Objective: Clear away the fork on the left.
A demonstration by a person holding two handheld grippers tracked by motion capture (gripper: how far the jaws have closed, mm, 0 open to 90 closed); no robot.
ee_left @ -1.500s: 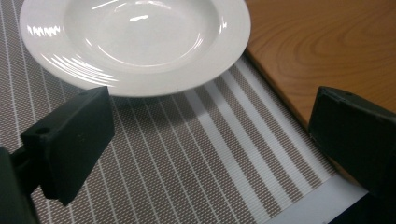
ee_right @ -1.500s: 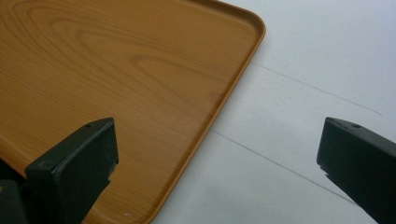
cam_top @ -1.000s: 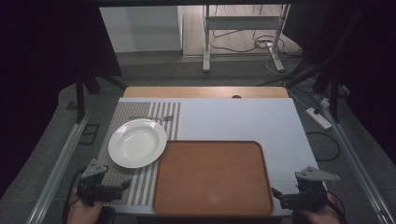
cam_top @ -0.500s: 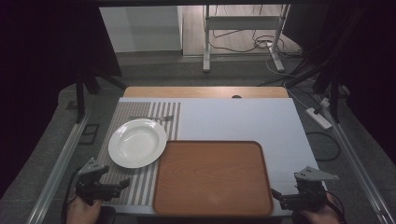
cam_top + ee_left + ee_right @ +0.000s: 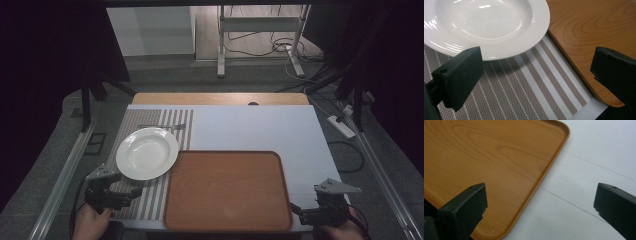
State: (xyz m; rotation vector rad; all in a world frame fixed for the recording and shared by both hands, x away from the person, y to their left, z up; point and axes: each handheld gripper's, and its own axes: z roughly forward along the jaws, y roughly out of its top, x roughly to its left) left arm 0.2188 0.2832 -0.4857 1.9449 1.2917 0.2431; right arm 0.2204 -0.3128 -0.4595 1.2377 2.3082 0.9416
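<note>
A white deep plate (image 5: 147, 152) (image 5: 486, 23) rests on a striped grey placemat (image 5: 150, 200) (image 5: 524, 95) at the table's left. A wooden tray (image 5: 227, 190) (image 5: 586, 37) (image 5: 486, 160) lies empty in the near middle, its left edge beside the plate. My left gripper (image 5: 132, 192) (image 5: 536, 80) is open near the table's front left, just short of the plate's near rim, with nothing between its jaws. My right gripper (image 5: 295, 210) (image 5: 540, 210) is open at the front right, over the tray's near right corner and the white table top (image 5: 260, 127) (image 5: 594, 170).
A fork (image 5: 162, 126) lies on the placemat behind the plate. Metal rails (image 5: 62, 180) run along both sides of the table. A power strip (image 5: 341, 126) and cables lie on the floor to the right, a desk frame (image 5: 260, 25) behind.
Both grippers have drifted slightly toward the near edge of the table. Plate and tray have not moved.
</note>
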